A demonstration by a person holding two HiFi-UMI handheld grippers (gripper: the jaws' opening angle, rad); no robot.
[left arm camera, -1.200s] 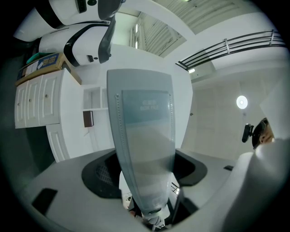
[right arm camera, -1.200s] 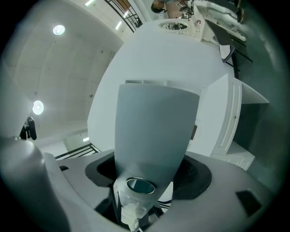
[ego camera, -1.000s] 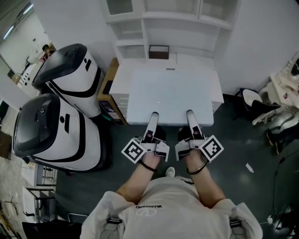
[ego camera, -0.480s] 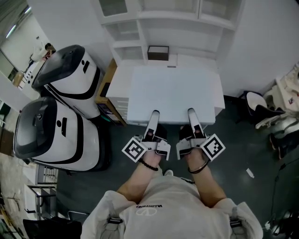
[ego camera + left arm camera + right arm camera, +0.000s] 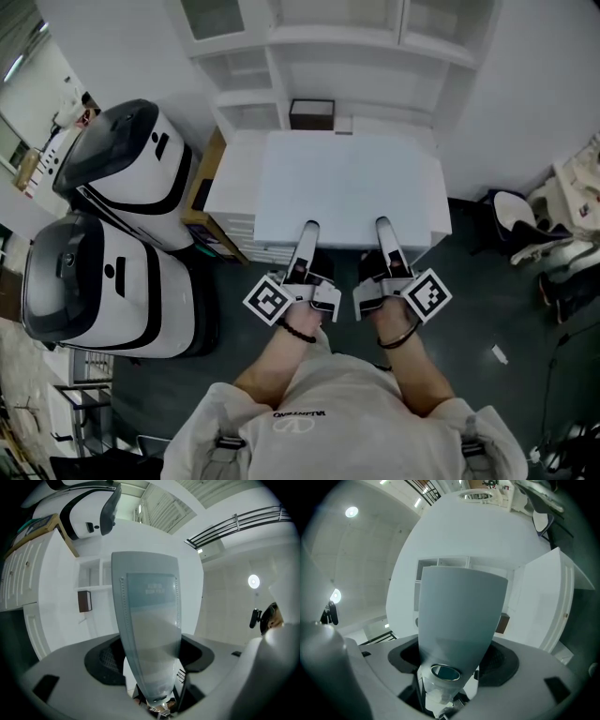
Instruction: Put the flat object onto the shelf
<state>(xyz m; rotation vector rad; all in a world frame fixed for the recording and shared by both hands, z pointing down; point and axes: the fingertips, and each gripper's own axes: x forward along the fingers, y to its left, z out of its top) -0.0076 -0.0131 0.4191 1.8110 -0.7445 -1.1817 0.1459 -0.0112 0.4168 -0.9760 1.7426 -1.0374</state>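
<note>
A dark brown flat box (image 5: 312, 113) stands in the low shelf niche at the back of the white table (image 5: 347, 187); it also shows small in the left gripper view (image 5: 84, 601) and, partly hidden by the jaw, in the right gripper view (image 5: 502, 623). My left gripper (image 5: 308, 230) and right gripper (image 5: 382, 225) are side by side over the table's near edge, pointing toward the shelves, far from the box. Nothing is held by either. In each gripper view one broad grey jaw hides the other, on the left gripper (image 5: 146, 573) and the right gripper (image 5: 461, 581) alike.
White shelving (image 5: 337, 37) rises behind the table. Two big white-and-black machines (image 5: 131, 159) (image 5: 94, 281) stand on the left beside a wooden cabinet (image 5: 202, 202). A chair (image 5: 511, 211) and clutter sit on the dark floor at right.
The head view has shifted a little, so the machines and shelves sit differently in the picture. Both grippers stay at the table's near edge.
</note>
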